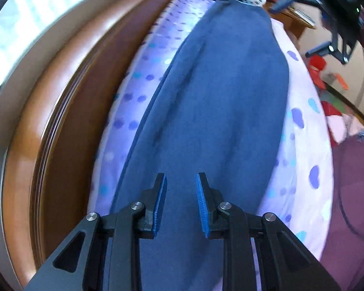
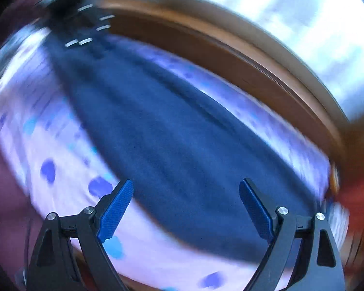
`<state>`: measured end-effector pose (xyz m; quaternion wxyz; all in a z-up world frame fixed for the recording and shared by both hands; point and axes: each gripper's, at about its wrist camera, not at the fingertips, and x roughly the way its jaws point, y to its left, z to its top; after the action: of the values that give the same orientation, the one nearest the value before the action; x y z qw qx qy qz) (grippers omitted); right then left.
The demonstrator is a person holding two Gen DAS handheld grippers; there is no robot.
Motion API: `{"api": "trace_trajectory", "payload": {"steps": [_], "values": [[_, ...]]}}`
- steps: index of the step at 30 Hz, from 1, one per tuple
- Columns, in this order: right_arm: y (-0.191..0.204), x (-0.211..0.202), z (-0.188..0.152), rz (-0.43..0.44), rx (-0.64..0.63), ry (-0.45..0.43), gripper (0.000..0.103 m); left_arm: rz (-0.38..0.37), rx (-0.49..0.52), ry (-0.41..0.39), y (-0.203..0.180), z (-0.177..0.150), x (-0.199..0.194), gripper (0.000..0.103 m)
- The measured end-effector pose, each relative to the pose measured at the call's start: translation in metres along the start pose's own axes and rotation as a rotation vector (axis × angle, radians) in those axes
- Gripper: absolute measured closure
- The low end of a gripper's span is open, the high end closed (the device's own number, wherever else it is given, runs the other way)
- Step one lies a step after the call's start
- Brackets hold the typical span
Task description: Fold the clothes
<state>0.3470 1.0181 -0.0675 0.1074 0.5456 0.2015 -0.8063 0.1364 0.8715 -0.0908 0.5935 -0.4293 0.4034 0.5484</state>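
A dark blue garment is seen spread lengthwise on a heart-print bedsheet, beside a wooden bed frame. The left gripper is held over 1 end with its 2 fingers narrowly parted, gripping nothing; the right gripper is spread wide over the opposite end, also empty. A clean fold would be best served by matching edges being pinched at both ends. Red clutter is noted off the bed; strong blur is present in the right view.

A bed in heart-print lilac sheeting carries a long blue garment laid flat.
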Motion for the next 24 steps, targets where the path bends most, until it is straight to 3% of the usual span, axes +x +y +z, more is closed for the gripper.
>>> {"api": "trace_trajectory", "payload": {"steps": [4,8,10,13,16,19,24], "values": [[-0.066,0.019,0.046,0.281,-0.157,0.018,0.013,-0.137,-0.038,0.073,0.019,0.052,0.025,0.078],[-0.109,0.056,0.084,0.442,-0.284,0.05,0.014,-0.128,-0.001,0.157,0.023,0.065,0.038,0.078],[-0.119,0.081,0.096,0.47,-0.341,0.103,0.016,-0.106,0.014,0.171,0.026,0.075,0.045,0.078],[-0.13,0.116,0.099,0.564,-0.4,0.188,0.02,-0.146,-0.003,0.116,0.034,0.092,0.04,0.078],[-0.137,0.146,0.097,0.667,-0.452,0.26,0.02,-0.159,0.01,0.15,0.037,0.102,0.05,0.078],[-0.146,0.171,0.093,0.691,-0.478,0.306,0.02,-0.142,0.03,0.197,0.036,0.103,0.066,0.078],[-0.158,0.183,0.089,0.816,-0.419,0.341,0.019,-0.148,0.015,0.246,0.035,0.094,0.083,0.075]]}}
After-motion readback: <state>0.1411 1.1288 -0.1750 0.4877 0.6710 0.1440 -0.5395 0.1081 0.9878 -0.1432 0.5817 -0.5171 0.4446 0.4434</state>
